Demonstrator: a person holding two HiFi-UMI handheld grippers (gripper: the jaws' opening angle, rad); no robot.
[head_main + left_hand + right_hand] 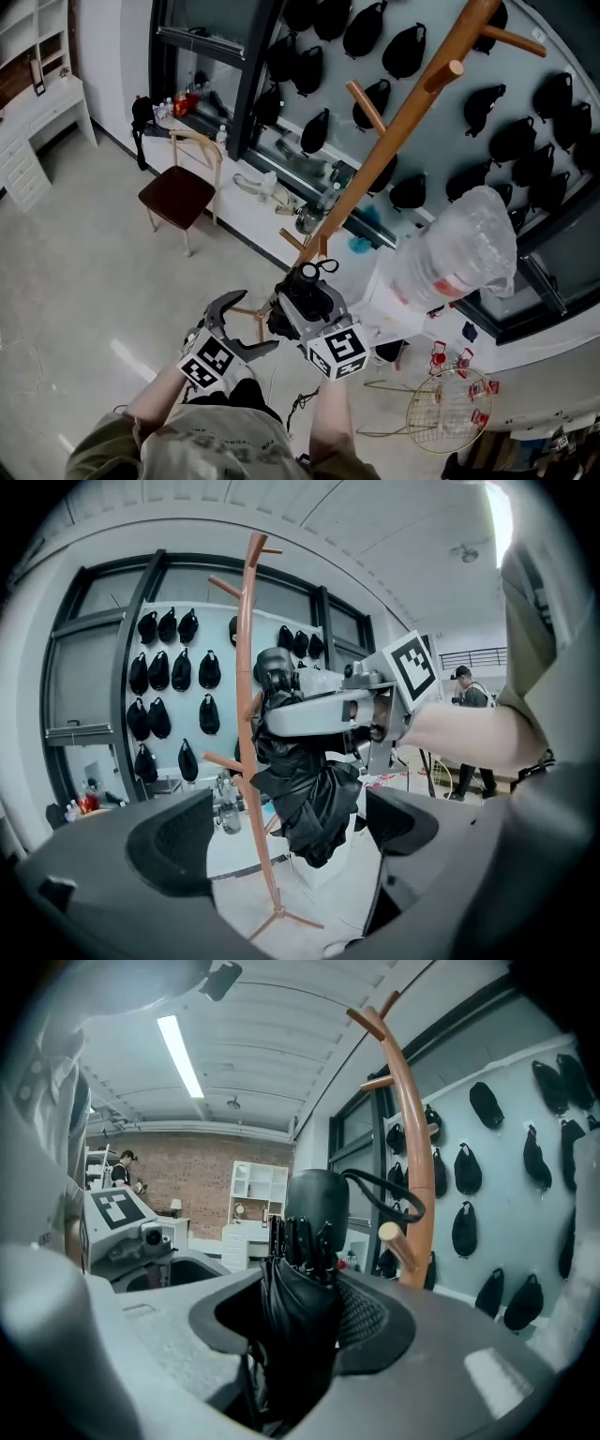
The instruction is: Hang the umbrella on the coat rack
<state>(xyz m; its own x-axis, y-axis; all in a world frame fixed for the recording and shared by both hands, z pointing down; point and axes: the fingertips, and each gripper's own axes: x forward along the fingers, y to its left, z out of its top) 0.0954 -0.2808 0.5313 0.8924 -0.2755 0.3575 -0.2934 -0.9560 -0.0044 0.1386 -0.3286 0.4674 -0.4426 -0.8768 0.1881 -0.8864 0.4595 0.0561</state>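
Note:
The folded black umbrella (298,1316) stands upright between the pads of my right gripper (300,1309), which is shut on it. Its black handle (317,1206) rises above the jaws. The cord loop (398,1199) on the handle reaches toward a peg (401,1244) of the wooden coat rack (412,1138); I cannot tell whether the loop is around the peg. In the head view my right gripper (307,292) sits against the rack's pole (394,141). My left gripper (246,325) is open and holds nothing, just left of it. In the left gripper view the umbrella (314,803) hangs beside the rack (247,714).
A wooden chair (183,192) stands left on the pale floor. Several black bags (405,49) hang on the window wall behind the rack. A clear plastic-wrapped bundle (455,248) and a wire basket (448,408) are at the right. A person (469,726) stands far off.

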